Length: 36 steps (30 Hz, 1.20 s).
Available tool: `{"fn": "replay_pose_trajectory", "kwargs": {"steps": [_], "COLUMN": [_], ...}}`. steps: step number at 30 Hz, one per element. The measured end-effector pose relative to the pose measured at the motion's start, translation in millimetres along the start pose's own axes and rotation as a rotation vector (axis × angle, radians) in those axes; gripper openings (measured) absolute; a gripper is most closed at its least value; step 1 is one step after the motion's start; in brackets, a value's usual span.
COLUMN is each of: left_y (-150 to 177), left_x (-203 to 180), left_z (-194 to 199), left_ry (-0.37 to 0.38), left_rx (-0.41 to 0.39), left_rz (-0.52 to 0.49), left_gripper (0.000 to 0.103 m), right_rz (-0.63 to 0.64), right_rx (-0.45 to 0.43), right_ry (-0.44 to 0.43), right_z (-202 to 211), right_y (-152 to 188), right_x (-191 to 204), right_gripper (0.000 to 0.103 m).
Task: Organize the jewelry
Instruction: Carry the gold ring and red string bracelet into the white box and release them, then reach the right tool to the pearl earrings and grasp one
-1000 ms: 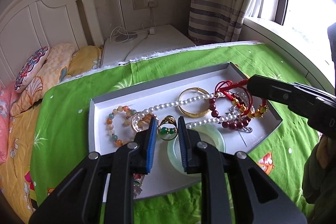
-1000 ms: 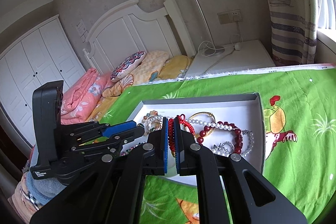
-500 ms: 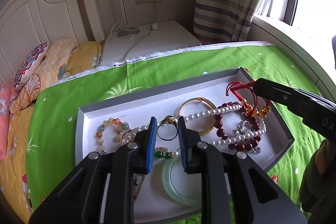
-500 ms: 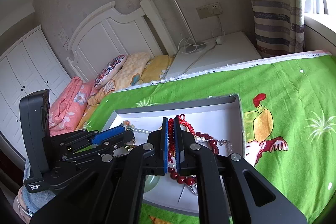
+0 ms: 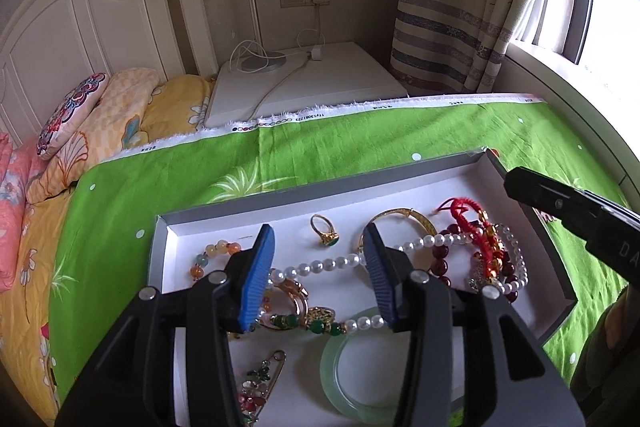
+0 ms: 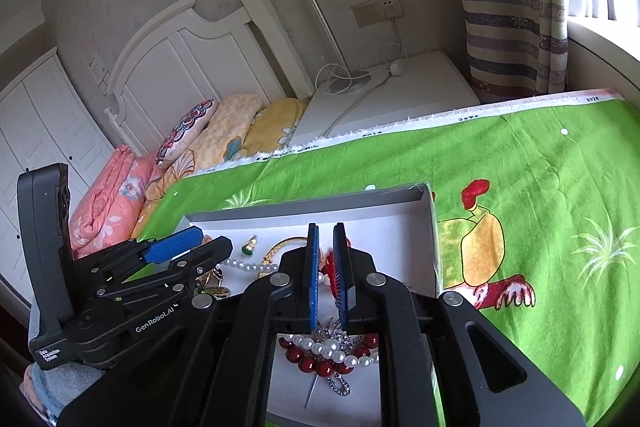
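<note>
- The shallow white cardboard tray with grey outer walls [image 5: 160, 247] lies on the bright green printed cloth [image 5: 320, 143], directly under both sets of fingers.
- The left gripper [image 5: 318, 275] hangs over the middle of the tray; its jaws have just been opening and now stand clearly apart, with nothing pressed between the ribbed blue pads [image 5: 258, 275].
- The white pearl strand [image 5: 324, 263] runs across the gap between the left fingers, below them on the tray floor; whether a pad brushes it cannot be told.
- The small gold ring with a green stone [image 5: 325, 231] lies loose on the tray floor just beyond the left fingertips, inside the gap's line.
- The plain gold bangle [image 5: 416, 217] lies just past the right-hand fingertip of that gripper.
- The pale green jade bangle [image 5: 340, 379] lies nearer the camera, behind the right-hand finger.
- The multicoloured stone bead bracelet [image 5: 212, 255] sits just outside the left-hand finger.
- The right gripper [image 6: 324, 255] has its jaws nearly closed, a narrow slit between the pads.
- The red braided cord bracelet [image 6: 329, 267] sits in that slit; whether the pads still press it cannot be told.
- The dark red bead bracelet [image 6: 320, 363] lies under the right gripper's fingers, tangled with pearls.
</note>
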State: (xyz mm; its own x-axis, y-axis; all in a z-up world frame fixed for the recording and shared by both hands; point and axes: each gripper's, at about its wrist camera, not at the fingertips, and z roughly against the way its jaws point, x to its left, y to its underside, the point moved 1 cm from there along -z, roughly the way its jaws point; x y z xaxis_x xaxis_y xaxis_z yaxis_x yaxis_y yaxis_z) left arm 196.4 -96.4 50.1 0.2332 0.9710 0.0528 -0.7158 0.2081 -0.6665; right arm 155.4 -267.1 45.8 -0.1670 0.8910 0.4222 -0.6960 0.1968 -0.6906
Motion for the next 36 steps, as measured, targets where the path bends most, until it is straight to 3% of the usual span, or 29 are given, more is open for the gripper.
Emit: {"fn": "replay_pose_trajectory", "kwargs": {"steps": [3, 5, 6, 7, 13, 17, 21, 26, 29, 33, 36], "left_y": [0.5, 1.1, 1.5, 2.0, 10.9, 29.1, 61.8, 114.8, 144.3, 177.1, 198.1], "left_x": [1.6, 3.4, 4.1, 4.9, 7.7, 14.2, 25.6, 43.1, 55.9, 70.2, 74.2], "left_z": [3.8, 7.7, 10.2, 13.0, 37.4, 60.2, 87.9, 112.2, 126.5, 136.1, 138.5], "left_ry": [-0.019, -0.022, -0.022, -0.023, -0.067, -0.098, -0.038, 0.026, 0.034, 0.084, 0.117], "left_rx": [-0.017, -0.031, -0.037, -0.045, -0.117, -0.135, -0.126, -0.054, -0.057, -0.043, -0.026], "left_rz": [0.004, 0.014, 0.018, 0.021, 0.0, -0.001, 0.022, 0.065, 0.105, 0.163, 0.167], "left_gripper": [0.066, 0.072, 0.074, 0.078, 0.096, 0.1, 0.1, 0.1, 0.1, 0.1, 0.1], "right_rz": [-0.014, -0.022, -0.025, -0.025, -0.028, -0.036, -0.015, 0.038, 0.046, 0.062, 0.064], "right_rx": [-0.007, -0.008, -0.014, -0.029, -0.085, -0.133, -0.203, -0.31, -0.261, -0.158, -0.096], "right_ry": [-0.007, -0.006, -0.015, -0.022, -0.048, -0.067, -0.1, -0.13, -0.151, -0.027, -0.007], "right_z": [4.0, 6.6, 8.2, 11.4, 34.0, 57.0, 88.1, 127.5, 133.7, 122.1, 108.9], "right_y": [-1.5, -1.0, -0.9, -0.6, 1.8, 8.6, 24.7, 47.6, 62.4, 79.4, 94.0], "right_x": [-0.5, -1.4, -0.7, -0.3, 3.9, 5.1, 10.9, 24.6, 30.4, 43.0, 52.1], "right_gripper": [0.018, 0.038, 0.065, 0.074, 0.074, 0.079, 0.085, 0.087, 0.087, 0.087, 0.087]}}
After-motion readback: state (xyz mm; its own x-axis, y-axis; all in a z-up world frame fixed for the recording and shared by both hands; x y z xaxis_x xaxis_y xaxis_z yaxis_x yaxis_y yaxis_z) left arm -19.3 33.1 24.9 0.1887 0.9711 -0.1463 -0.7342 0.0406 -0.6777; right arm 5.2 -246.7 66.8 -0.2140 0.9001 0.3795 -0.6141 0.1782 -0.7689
